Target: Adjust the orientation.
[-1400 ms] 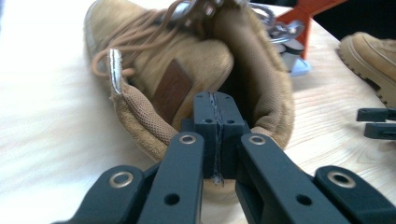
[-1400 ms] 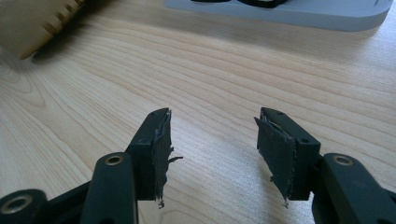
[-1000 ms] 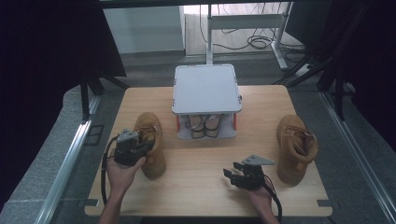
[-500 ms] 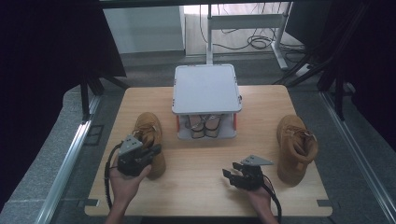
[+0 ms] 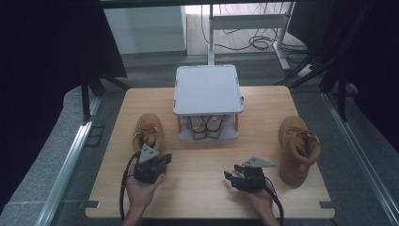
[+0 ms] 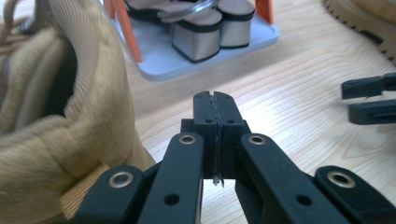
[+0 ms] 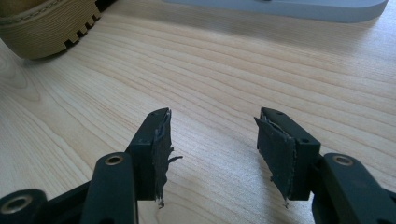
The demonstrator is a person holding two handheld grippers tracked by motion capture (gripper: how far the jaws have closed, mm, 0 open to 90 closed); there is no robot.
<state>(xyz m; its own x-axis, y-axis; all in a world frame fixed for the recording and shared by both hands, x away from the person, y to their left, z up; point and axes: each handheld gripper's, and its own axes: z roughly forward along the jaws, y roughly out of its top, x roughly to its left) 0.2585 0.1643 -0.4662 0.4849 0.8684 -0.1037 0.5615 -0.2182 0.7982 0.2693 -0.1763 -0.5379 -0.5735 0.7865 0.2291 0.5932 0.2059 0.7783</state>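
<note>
On the wooden table [image 5: 207,155] a tan boot [image 5: 148,134] stands at the left, toe pointing away from the person, with its heel end just beside the left gripper [image 5: 162,160]. That gripper sits in the person's left hand [image 5: 141,190] at the near left of the table, a grey plate on top and a black cable looping down beside the wrist. Its fingers [image 6: 205,109] are clenched together with nothing between them; in the left gripper view they press pad to pad over bare wood, and the boot's padded collar and corduroy-like lining rise close at their left, not touching the tips. Whether the gripper's body brushes the boot cannot be told. Ahead of them in that view stands a grey rack [image 5: 208,89] with orange posts, and a pair of sandals [image 5: 205,125] rests on its lower shelf. In the high view the rack stands at the middle of the table's far side, its flat top covering the shelf. The right gripper [image 5: 231,178] rests in the right hand [image 5: 261,200] at the near right, pointing left across the table, fingers [image 7: 156,140] released and standing apart over bare wood with nothing between them. A second boot [image 5: 296,148] stands at the right edge of the table, just beside that gripper and apart from it; its ridged sole shows at the top left corner of the right gripper view. The two grippers are well apart.
</note>
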